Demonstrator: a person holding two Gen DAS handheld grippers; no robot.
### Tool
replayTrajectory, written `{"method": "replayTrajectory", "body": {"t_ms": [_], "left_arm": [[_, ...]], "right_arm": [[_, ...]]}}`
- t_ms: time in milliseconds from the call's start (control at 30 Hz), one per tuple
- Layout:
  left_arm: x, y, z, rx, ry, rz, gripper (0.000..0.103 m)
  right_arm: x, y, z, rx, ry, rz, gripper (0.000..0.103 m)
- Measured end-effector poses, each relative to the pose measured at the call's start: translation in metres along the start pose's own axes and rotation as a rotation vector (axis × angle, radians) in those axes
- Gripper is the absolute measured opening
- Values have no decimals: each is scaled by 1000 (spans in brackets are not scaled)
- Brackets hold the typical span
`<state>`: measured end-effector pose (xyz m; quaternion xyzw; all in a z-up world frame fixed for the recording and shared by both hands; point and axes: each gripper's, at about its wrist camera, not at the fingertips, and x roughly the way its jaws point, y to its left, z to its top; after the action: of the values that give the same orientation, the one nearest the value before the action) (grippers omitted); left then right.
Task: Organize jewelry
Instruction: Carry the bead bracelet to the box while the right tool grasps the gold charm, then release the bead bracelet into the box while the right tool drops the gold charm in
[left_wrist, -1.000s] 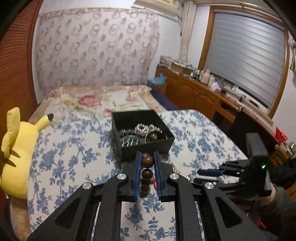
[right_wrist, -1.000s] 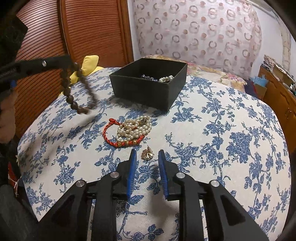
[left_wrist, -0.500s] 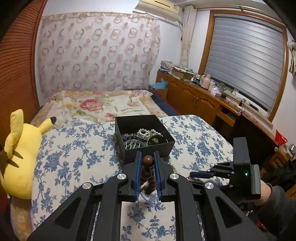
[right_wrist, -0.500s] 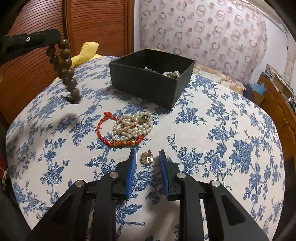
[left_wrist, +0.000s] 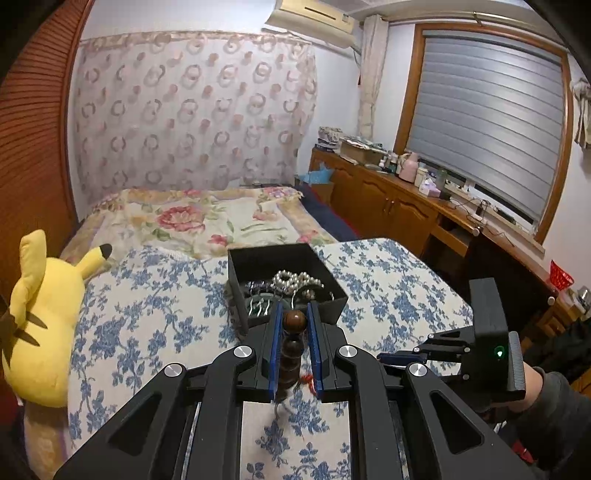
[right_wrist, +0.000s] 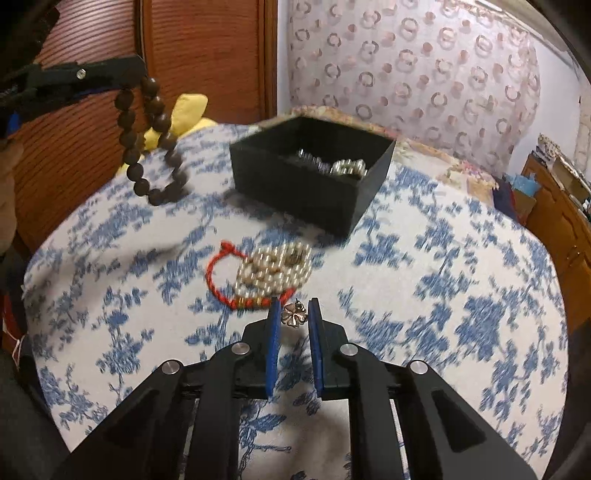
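Nearest the right gripper (right_wrist: 293, 319), a small gold clover charm (right_wrist: 294, 315) lies on the blue-flowered tablecloth (right_wrist: 424, 280) between its blue jaws, which stand apart and do not visibly touch it. Just beyond, a pile of pearls (right_wrist: 275, 269) lies overlapping a red cord bracelet (right_wrist: 221, 273). The left gripper (left_wrist: 294, 325) has its jaws closed on a brown wooden bead bracelet (left_wrist: 293, 341), which hangs in a loop clear of the cloth, left of the box in the right wrist view. Farther back stands the open black box (left_wrist: 288, 284) holding pearls and metal pieces. A yellow plush toy (left_wrist: 40, 321) sits at the left edge.
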<state>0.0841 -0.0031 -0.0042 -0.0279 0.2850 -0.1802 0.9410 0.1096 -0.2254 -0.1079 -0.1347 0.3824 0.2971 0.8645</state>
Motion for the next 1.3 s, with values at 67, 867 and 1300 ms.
{"method": "replayTrajectory", "body": {"t_ms": [67,867,1300], "left_arm": [[2,-2,7,9,-8,-2,12],[89,15,62,0,47,36,12],[113,19,63,2,85,66,12]], "right_arm": [[-5,-3,7,-2,-24,1,16],[29,-45,95,-17,-145,74,17],[39,-49,94,9,-149,95,32]]}}
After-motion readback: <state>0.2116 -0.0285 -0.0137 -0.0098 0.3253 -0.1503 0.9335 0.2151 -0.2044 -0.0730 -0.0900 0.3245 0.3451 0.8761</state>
